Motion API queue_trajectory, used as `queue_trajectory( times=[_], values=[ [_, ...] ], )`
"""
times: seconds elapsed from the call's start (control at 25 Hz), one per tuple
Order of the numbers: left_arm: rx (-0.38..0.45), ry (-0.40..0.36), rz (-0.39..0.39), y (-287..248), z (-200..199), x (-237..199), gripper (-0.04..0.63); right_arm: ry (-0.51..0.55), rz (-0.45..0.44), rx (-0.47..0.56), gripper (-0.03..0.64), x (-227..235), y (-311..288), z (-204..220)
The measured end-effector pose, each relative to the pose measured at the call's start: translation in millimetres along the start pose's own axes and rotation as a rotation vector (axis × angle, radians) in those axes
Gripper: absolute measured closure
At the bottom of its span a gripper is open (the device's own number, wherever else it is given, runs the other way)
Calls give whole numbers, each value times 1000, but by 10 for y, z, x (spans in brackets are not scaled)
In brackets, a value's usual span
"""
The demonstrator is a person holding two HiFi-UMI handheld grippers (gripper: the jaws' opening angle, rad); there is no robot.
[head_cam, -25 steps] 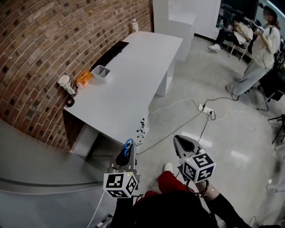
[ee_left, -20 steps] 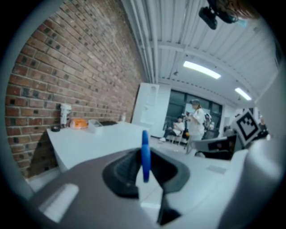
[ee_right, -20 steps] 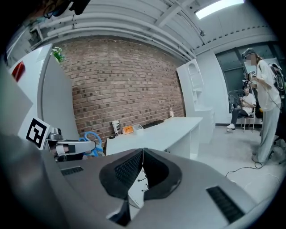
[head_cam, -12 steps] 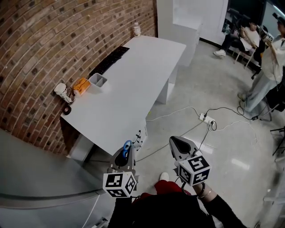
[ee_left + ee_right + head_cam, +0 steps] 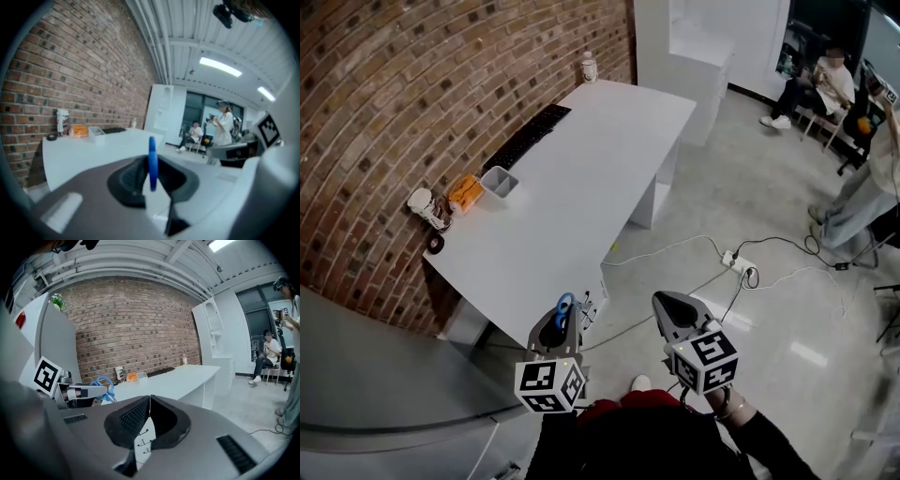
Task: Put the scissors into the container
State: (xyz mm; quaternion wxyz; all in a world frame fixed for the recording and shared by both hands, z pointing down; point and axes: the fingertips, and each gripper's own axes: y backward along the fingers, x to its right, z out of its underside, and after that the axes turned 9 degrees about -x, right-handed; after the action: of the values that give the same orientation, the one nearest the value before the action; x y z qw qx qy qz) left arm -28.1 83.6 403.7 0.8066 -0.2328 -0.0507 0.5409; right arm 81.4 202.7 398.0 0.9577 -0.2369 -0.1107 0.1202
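Blue-handled scissors (image 5: 566,307) stand between the jaws of my left gripper (image 5: 558,323), which is shut on them; the handle loops stick out past the tips. In the left gripper view the blue handle (image 5: 152,161) shows edge-on between the pads. My right gripper (image 5: 667,305) is shut with nothing in it, level with the left one. A small open white container (image 5: 500,181) sits on the white table (image 5: 581,178) near the brick wall, well ahead of both grippers. From the right gripper view the scissors (image 5: 104,383) and the container (image 5: 139,375) are both visible.
Along the wall side of the table lie a black keyboard (image 5: 525,136), an orange packet (image 5: 465,190), a paper cup (image 5: 425,206) and a dark tape roll (image 5: 436,244). A power strip (image 5: 736,258) with cables lies on the floor. People are at the back right.
The head view has swung a little, so the table now sits nearer the middle of the picture. Both grippers hold their places; the left one keeps the scissors.
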Motion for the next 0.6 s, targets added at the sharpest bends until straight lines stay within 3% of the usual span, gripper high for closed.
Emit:
queue_trajectory(
  times=[0.6],
  values=[
    [-11, 8, -75, -379, -239, -103, 543, -7, -68, -26, 607, 301, -356, -64]
  ],
)
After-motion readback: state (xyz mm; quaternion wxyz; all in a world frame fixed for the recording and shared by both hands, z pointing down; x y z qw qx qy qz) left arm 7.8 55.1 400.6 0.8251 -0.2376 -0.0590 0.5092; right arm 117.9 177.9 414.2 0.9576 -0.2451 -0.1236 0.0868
